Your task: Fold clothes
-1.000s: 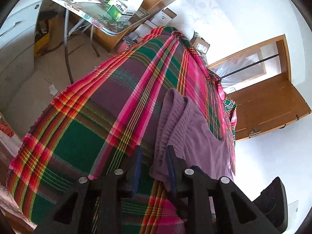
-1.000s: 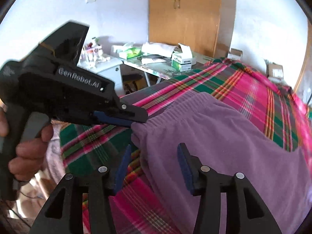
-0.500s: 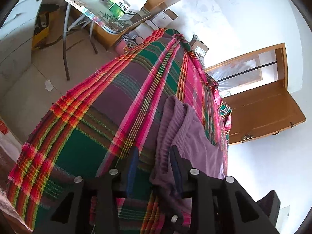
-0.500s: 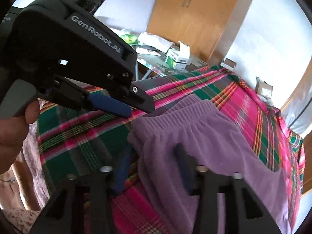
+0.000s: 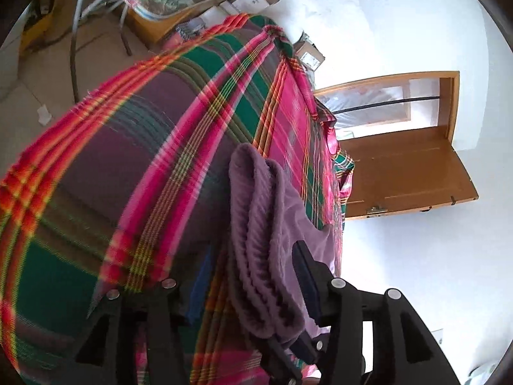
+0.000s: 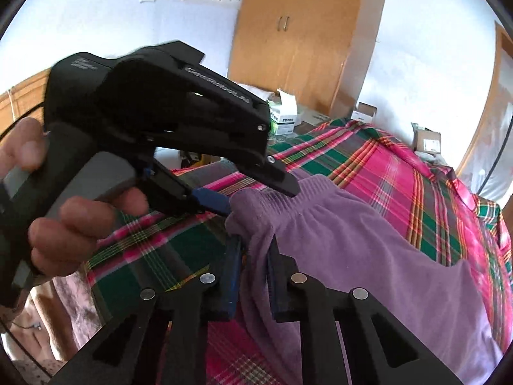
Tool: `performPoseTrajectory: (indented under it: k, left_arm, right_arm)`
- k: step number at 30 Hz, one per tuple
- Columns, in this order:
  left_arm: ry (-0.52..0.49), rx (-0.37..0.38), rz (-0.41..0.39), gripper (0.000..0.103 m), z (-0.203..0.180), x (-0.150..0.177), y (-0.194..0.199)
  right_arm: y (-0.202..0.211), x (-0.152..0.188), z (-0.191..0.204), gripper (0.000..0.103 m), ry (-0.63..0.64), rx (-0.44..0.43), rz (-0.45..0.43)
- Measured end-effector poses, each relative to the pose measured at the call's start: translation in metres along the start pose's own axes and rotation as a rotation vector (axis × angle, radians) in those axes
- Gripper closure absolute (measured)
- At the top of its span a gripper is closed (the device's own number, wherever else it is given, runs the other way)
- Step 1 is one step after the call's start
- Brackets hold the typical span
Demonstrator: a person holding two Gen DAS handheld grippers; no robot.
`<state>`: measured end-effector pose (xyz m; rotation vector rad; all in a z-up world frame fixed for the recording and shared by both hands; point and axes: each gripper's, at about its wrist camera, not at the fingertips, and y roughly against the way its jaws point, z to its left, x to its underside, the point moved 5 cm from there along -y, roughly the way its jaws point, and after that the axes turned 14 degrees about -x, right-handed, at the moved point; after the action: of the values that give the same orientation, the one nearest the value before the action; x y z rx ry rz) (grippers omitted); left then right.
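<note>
A purple garment w/ a ribbed elastic waistband is lying on a bed covered by a pink, green & purple plaid blanket; its waistband corner is lifting off the blanket while the rest is spreading flat toward the right. The right tool is pinching a fold of the purple fabric just below the waistband, its blue-padded fingers pressing close w/ cloth between them. The left tool, seen from the right wrist view w/ a hand wrapping its grip, is reaching in from the left & its tips are meeting the waistband corner; in its own view the left tool has the bunched waistband sitting between its fingers, which are standing apart, so whether they are actually clamping is unclear. Containers: a white-and-green tissue box is standing on a counter beyond the bed, w/ white tissue sticking out of its top; small cardboard boxes are sitting by the far wall, contents not visible. A wooden wardrobe is standing behind, doors closed.
</note>
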<state>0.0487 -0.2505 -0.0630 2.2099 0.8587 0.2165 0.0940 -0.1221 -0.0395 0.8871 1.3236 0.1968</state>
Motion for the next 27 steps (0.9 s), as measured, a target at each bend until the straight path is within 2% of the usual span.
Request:
performPoseTrajectory:
  k: [7, 10, 11, 12, 15, 21, 27]
  left_arm:
    - [-0.022, 0.026, 0.089, 0.052, -0.018, -0.006, -0.02]
    - [-0.02, 0.032, 0.117, 0.057, -0.023, -0.015, -0.029]
    - [-0.008, 0.042, 0.108, 0.059, -0.023, -0.019, -0.03]
    - [0.004, 0.043, 0.098, 0.07, -0.021, -0.022, -0.03]
    - [0.012, 0.017, 0.083, 0.082, -0.016, -0.026, -0.032]
    - [-0.011, 0.023, 0.053, 0.089, -0.013, -0.026, -0.028]
    - [-0.007, 0.015, 0.028, 0.089, -0.003, -0.032, -0.026]
  right_arm:
    - [0.007, -0.001, -0.001, 0.089, -0.015, -0.022, -0.038]
    - [0.01, 0.0, 0.001, 0.089, -0.019, -0.031, -0.044]
    - [0.011, 0.0, 0.001, 0.089, -0.019, -0.032, -0.044]
    - [0.012, 0.001, 0.002, 0.089, -0.02, -0.032, -0.044]
    - [0.011, 0.002, 0.003, 0.09, -0.028, -0.028, -0.034]
    - [0.002, -0.001, 0.007, 0.09, -0.029, -0.039, -0.013]
    - [-0.01, -0.007, 0.015, 0.091, -0.025, -0.069, 0.007]
